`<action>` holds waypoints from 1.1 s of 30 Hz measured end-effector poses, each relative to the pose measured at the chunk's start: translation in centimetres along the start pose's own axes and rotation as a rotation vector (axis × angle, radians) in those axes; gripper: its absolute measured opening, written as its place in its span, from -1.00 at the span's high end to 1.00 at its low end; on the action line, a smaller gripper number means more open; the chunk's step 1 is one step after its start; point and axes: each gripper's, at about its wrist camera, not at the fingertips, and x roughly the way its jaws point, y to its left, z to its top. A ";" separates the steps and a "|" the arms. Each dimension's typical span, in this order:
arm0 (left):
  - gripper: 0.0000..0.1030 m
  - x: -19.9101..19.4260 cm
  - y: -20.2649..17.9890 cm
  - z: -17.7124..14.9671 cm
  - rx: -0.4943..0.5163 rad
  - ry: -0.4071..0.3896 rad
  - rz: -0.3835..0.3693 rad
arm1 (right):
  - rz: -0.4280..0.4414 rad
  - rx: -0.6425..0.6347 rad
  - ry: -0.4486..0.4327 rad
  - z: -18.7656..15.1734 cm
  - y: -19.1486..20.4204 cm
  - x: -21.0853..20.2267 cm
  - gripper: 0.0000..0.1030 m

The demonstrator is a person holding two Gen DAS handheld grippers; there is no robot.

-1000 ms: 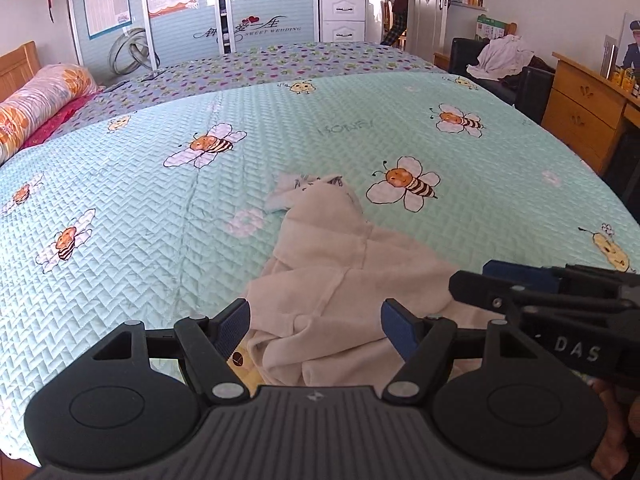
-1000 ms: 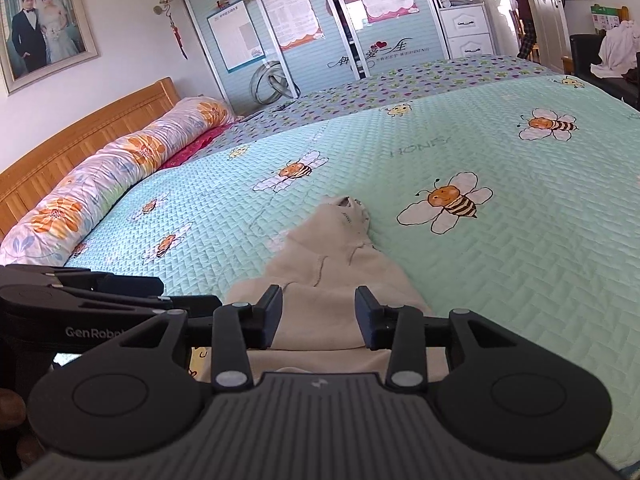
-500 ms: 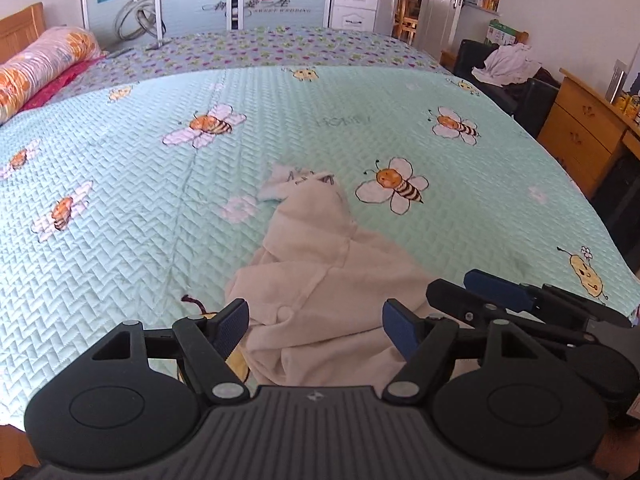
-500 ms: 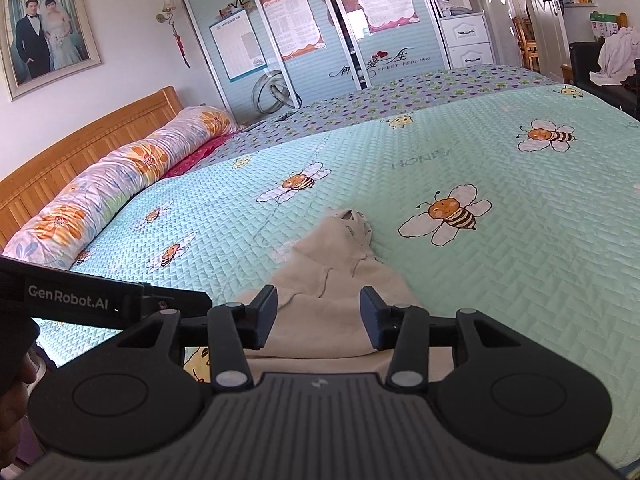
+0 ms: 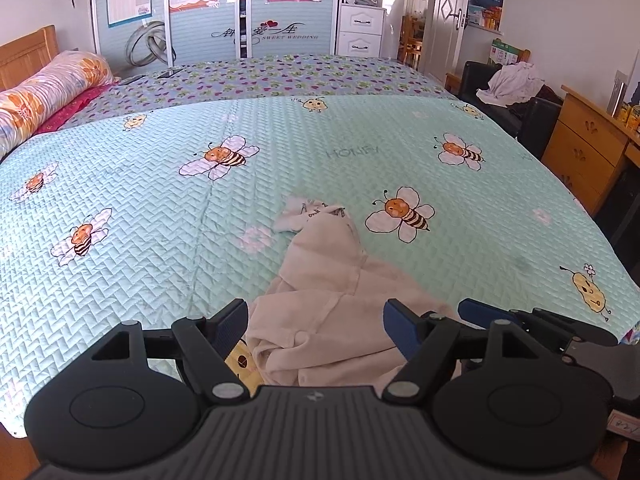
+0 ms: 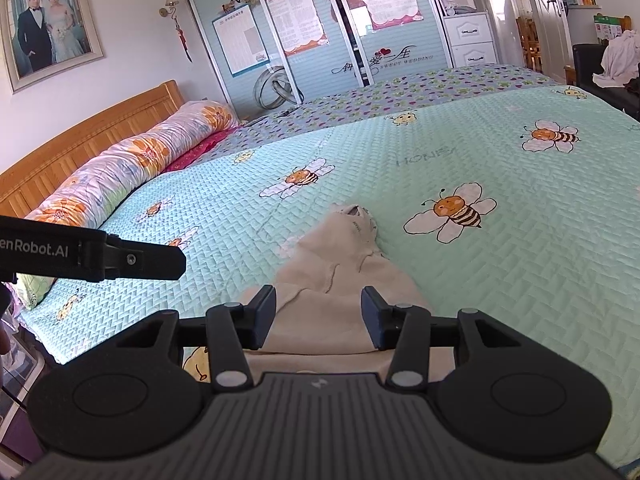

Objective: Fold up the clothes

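Observation:
A crumpled beige garment (image 5: 328, 280) lies near the front edge of the bed, its hood-like end pointing away from me; the right wrist view shows the beige garment (image 6: 340, 264) too. My left gripper (image 5: 316, 322) hovers over its near part, open wide, with nothing pinched. My right gripper (image 6: 318, 314) is beside it on the right, also above the cloth; its jaws are opening, and no pad presses on the fabric. Each view shows the other gripper at its edge: the right gripper (image 5: 536, 324) and the left gripper (image 6: 136, 258).
The mint bee-print quilt (image 5: 320, 160) covers the bed. A floral bolster (image 6: 120, 172) lies along the wooden headboard (image 6: 80, 136) at left. On the right stand a wooden dresser (image 5: 588, 148) and a black chair with white clothes (image 5: 508, 84). Wardrobe doors (image 5: 240, 12) are beyond.
My left gripper has risen a little above the garment. The right gripper's jaws have widened slightly while it stayed in place. The garment has not moved.

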 end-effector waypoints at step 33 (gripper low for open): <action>0.40 10.5 0.9 -4.0 -0.067 0.148 -0.198 | -0.166 -0.206 0.010 4.4 2.4 4.0 0.88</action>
